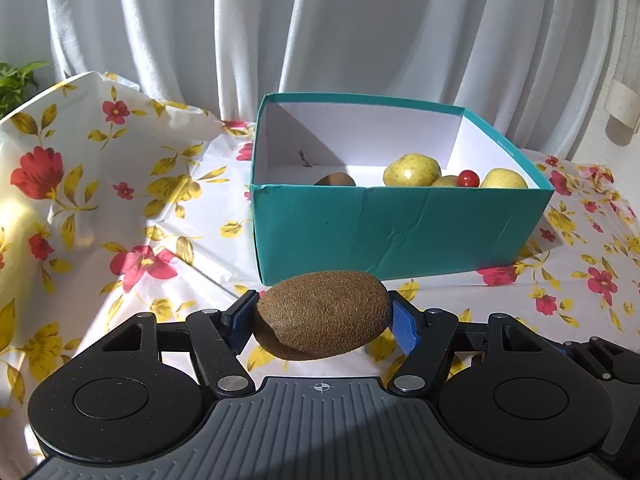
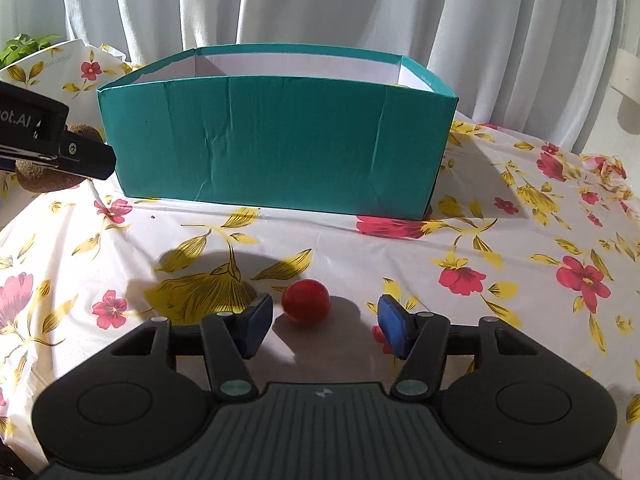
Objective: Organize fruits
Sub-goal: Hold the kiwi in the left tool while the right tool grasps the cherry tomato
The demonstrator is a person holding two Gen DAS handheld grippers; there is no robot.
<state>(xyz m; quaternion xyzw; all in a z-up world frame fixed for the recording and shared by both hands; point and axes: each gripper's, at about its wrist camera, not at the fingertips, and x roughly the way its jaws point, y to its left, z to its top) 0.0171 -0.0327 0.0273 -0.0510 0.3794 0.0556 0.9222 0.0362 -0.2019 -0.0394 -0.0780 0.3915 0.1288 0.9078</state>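
My left gripper (image 1: 323,318) is shut on a brown kiwi (image 1: 324,314) and holds it above the cloth, just in front of the teal box (image 1: 384,228). The box holds another kiwi (image 1: 335,179), yellow fruits (image 1: 412,170) and a small red tomato (image 1: 468,178). My right gripper (image 2: 325,320) is open, its blue pads on either side of a red tomato (image 2: 306,300) that lies on the cloth. The teal box (image 2: 276,140) stands beyond it. The left gripper with its kiwi (image 2: 48,152) shows at the far left.
A floral tablecloth (image 2: 520,260) covers the table. White curtains (image 1: 320,20) hang behind. A green plant (image 1: 16,84) is at the far left. The cloth rises in folds at the left (image 1: 60,160).
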